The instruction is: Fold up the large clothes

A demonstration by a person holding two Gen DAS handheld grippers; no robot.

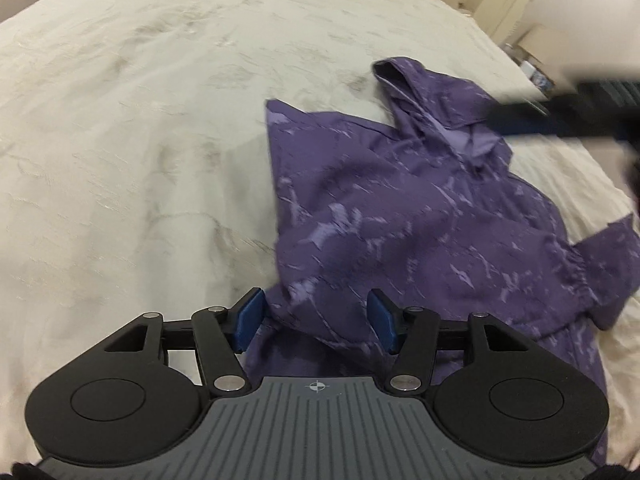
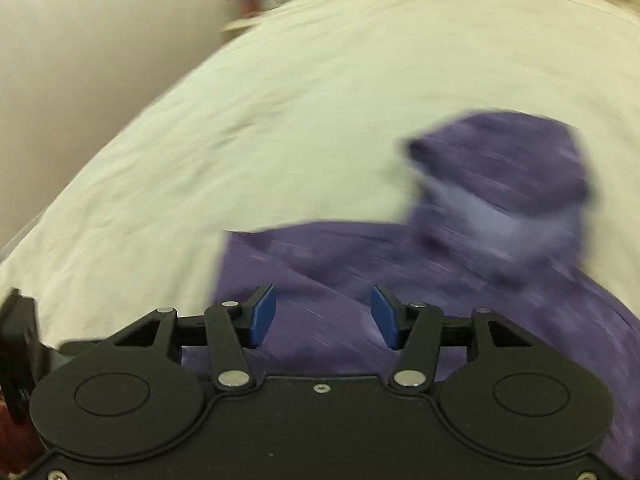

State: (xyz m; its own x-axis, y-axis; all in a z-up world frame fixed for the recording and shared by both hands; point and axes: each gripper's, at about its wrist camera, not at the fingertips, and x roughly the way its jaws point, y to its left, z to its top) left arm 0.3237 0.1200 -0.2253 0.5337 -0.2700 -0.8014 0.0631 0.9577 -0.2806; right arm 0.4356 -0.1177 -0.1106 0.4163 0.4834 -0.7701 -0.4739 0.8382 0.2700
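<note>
Purple hoodie (image 1: 420, 208) lies on the bed (image 1: 140, 140), right half of the left wrist view, spread out w/ its long axis running from near the left claw (image 1: 316, 320) up & away to the hood (image 1: 404, 80) at the far end. Key relation: the hoodie's near edge sits directly ahead of & under the left claw, fabric showing between the two blue pads (image 1: 250, 320), so this claw looks nearest the hem/near corner; whether cloth is actually touching the pads can't be told. Left claw's fingers stand apart, nothing clamped. Right claw (image 2: 323, 316) is also apart, not holding anything, w/ purple cloth (image 2: 400, 280) filling the space ahead of it; hood (image 2: 500, 184) lies up & to its right. That view is heavily motion-blurred, so detail there is poor. A dark blurred shape (image 1: 560, 116) at the right edge of the left view, near the hood, is prob the other tool. Hoodie looks thin, soft, dark purple w/ paler streaks, lighter lining inside the hood, rumpled, a sleeve w/ gathered cuff (image 1: 580, 276) out to the right. Fold seems not yet finished.
</note>
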